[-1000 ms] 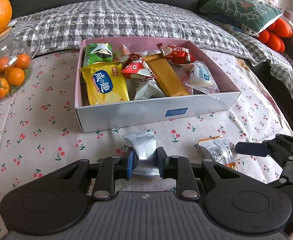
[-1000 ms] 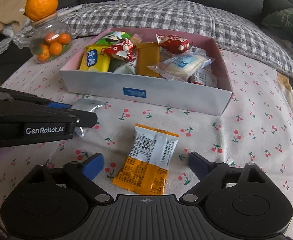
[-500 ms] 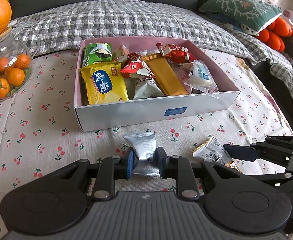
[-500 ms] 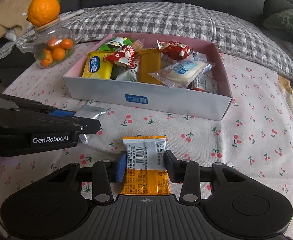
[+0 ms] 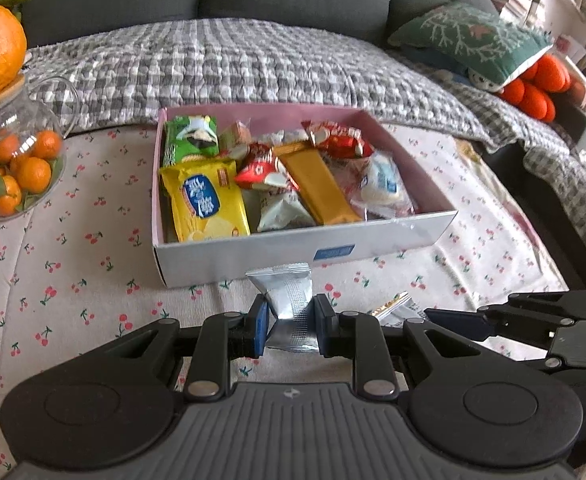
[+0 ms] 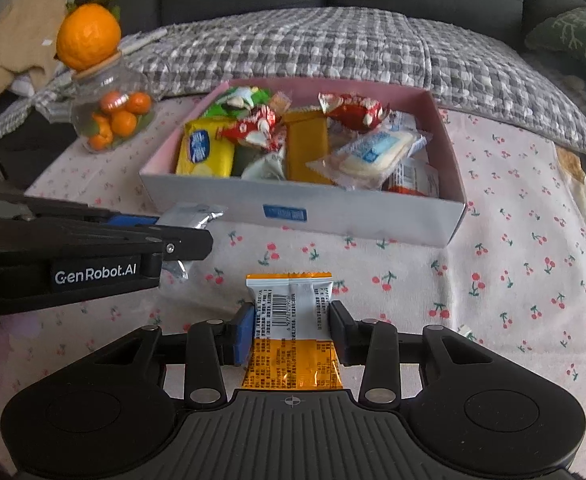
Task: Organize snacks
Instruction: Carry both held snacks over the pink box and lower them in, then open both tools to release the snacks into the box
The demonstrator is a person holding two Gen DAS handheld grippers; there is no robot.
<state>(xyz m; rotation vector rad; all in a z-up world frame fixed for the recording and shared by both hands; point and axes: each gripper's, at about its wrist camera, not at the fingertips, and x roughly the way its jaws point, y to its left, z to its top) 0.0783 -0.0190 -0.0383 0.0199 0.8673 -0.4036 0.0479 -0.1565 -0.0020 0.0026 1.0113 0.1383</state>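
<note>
A white box with a pink inside [image 5: 393,240] [image 6: 333,216] stands on the cherry-print cloth and holds several snack packs. My left gripper [image 5: 289,326] is shut on a silver foil packet [image 5: 291,304], held just in front of the box's near wall; the packet also shows in the right wrist view [image 6: 191,216]. My right gripper [image 6: 291,334] is shut on an orange and white snack pack [image 6: 291,320], held above the cloth short of the box. Its tip shows in the left wrist view [image 5: 393,306].
A glass jar of small oranges [image 5: 13,168] [image 6: 111,120] with a big orange on its lid stands left of the box. A checked blanket [image 5: 233,64] covers the sofa behind. A green cushion [image 5: 473,36] lies at the back right.
My right gripper closed on the orange and white pack and lifted it off the cloth. Both grippers with their packs have risen and moved toward the box.
</note>
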